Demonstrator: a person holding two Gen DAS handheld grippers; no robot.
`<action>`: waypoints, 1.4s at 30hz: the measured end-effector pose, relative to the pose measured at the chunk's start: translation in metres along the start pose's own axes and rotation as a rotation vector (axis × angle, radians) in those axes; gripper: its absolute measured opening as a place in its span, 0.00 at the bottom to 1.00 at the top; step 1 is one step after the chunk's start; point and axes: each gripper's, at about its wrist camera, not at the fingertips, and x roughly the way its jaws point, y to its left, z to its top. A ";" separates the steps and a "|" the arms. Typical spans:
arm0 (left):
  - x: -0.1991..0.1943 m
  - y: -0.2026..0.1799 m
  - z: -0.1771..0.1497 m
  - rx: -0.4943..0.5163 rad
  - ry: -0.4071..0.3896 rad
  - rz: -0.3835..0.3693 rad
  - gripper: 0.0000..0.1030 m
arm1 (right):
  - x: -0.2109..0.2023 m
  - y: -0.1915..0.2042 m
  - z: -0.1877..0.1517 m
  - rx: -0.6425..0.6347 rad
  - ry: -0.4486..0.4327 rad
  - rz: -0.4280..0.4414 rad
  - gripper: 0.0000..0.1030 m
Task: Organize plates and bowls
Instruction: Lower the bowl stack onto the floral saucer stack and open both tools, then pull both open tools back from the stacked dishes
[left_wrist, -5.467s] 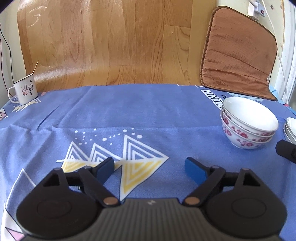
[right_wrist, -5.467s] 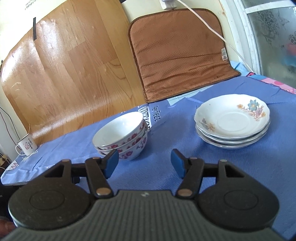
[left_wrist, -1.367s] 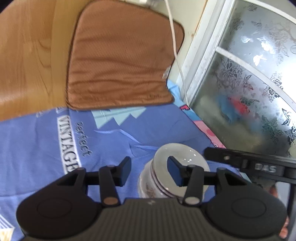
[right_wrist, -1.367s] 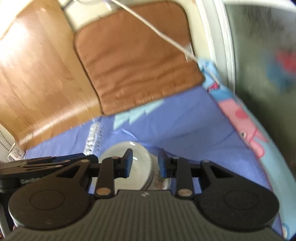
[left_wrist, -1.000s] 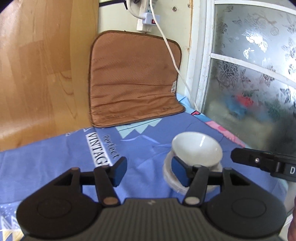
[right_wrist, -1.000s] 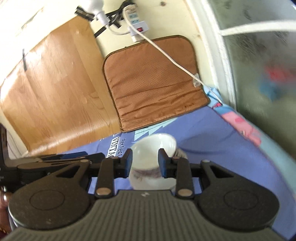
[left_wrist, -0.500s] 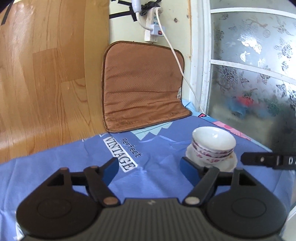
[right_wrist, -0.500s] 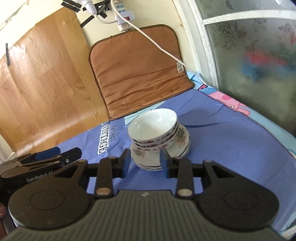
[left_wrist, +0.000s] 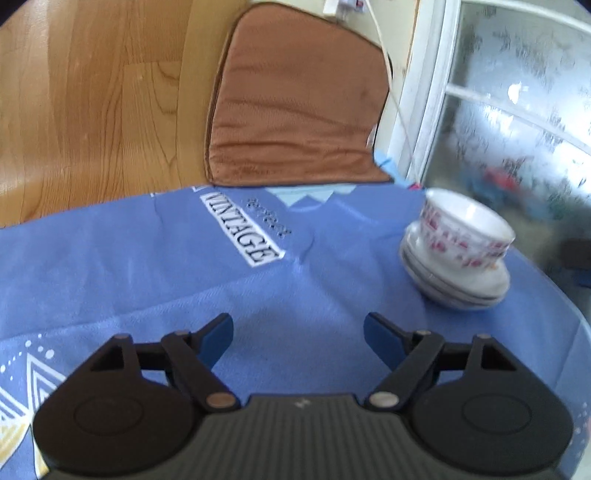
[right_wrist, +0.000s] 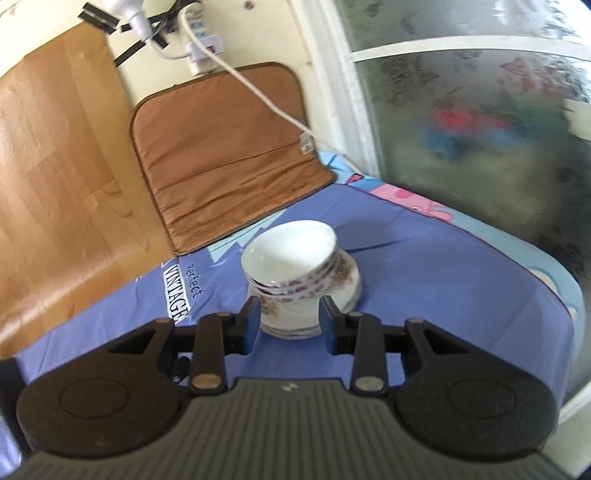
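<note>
The blue tablecloth has a white label on it with the word "VINTAGE" in big dark letters. Right beside that label, small dark letters on the cloth say "perfect", which is clear from the right wrist camera and too blurry to read from the left one. From the right wrist camera the label shows only "VINTAGE" cut off at the bottom, just beside the stack of bowls.
</note>
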 end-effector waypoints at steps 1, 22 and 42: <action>0.000 0.001 0.000 -0.006 0.007 -0.014 0.78 | -0.005 0.000 -0.002 -0.001 -0.010 -0.014 0.37; -0.061 -0.041 -0.014 -0.038 -0.122 0.218 1.00 | -0.037 -0.026 -0.022 -0.148 -0.091 0.267 0.48; -0.095 -0.068 -0.038 -0.002 -0.043 0.341 1.00 | -0.053 -0.054 -0.058 -0.054 -0.114 0.294 0.68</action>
